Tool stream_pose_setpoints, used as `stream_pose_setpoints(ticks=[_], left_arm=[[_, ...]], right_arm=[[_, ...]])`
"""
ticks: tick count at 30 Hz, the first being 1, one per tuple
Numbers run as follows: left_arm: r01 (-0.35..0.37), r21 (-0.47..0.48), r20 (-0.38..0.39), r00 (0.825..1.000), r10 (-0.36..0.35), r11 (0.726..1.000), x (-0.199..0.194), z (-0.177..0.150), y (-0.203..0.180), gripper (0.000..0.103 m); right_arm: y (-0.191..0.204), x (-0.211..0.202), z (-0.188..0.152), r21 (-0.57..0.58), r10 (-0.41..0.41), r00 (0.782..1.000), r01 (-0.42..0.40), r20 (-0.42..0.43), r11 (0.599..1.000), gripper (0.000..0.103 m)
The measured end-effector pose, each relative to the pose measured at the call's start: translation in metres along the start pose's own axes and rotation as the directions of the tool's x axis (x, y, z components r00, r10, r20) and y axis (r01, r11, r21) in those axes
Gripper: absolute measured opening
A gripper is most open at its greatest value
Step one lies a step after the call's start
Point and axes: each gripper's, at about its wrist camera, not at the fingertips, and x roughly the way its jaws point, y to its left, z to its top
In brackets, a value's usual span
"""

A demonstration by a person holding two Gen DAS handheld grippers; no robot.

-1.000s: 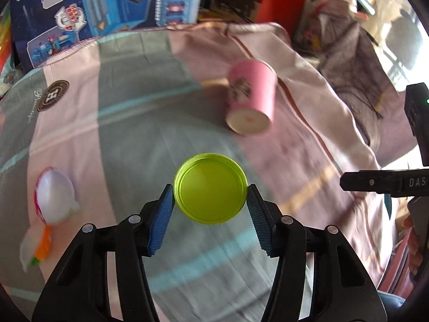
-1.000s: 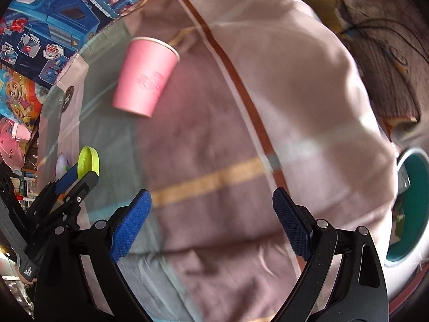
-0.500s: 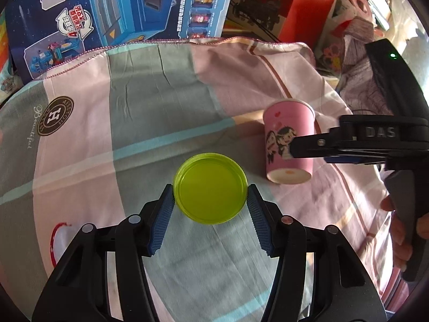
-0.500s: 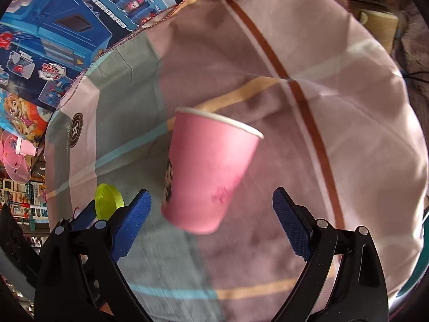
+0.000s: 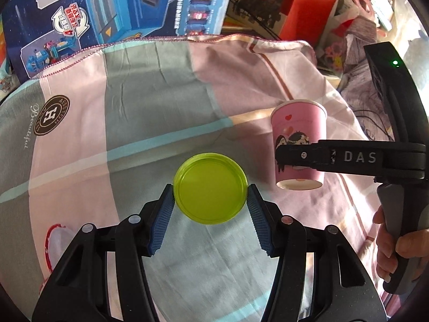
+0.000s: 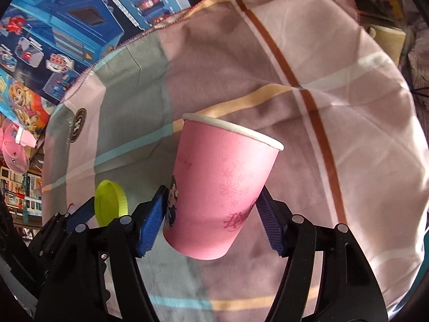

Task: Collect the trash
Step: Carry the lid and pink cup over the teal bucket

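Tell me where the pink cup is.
The pink cup sits between the right gripper's just-closed pads, right of the green lid in the left wrist view.

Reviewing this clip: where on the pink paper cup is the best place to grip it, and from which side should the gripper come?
Grip the pink paper cup across its lower wall, below the rolled rim, coming in side-on. It stands roughly upright on the cloth, and its tapered wall gives two opposite faces. The right gripper has just been closing there, pads on either side; a light squeeze seems wise, since thin paper probably buckles.
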Motion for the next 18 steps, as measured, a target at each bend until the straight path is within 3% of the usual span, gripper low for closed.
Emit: stream_pose_setpoints(ticks=[8,18], left_arm=[[0.028,0.08,0.023,0.999,-0.03,0.996,-0.028,-0.013,-0.054,0.056],[0.131,0.213,-0.012,0.991,-0.132,0.968,-0.041,-0.035,-0.166,0.056]], right_arm=[[-0.033,-0.062,-0.043,0.028,0.028,0.997,-0.03,0.075,0.999,0.063],[-0.139,-0.156,-0.116,0.146,-0.013,0.983,-0.014,0.182,0.989,0.064]])
